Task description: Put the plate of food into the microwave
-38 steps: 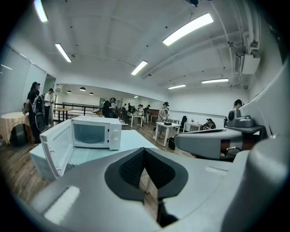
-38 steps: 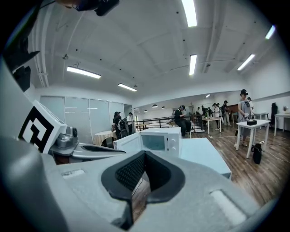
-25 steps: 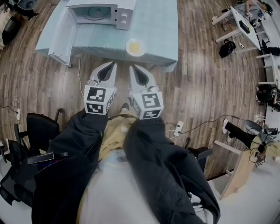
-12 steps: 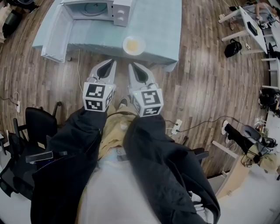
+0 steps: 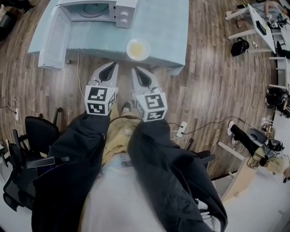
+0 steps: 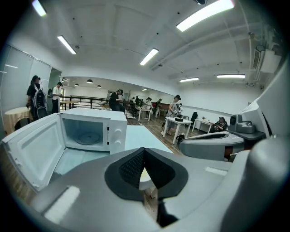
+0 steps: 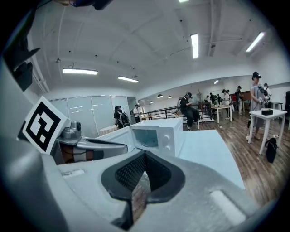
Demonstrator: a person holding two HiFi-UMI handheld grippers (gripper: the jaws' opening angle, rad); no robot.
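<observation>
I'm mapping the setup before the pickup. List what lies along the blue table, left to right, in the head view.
Open microwave door → microwave → plate of food.

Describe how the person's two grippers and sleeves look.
The left gripper and right gripper are pale grey plastic. Each has two curved jaws tapering to a point around a dark hollow lined with black ribbed pads. Each carries a white cube printed with black square markers. The person wears dark sleeves.
</observation>
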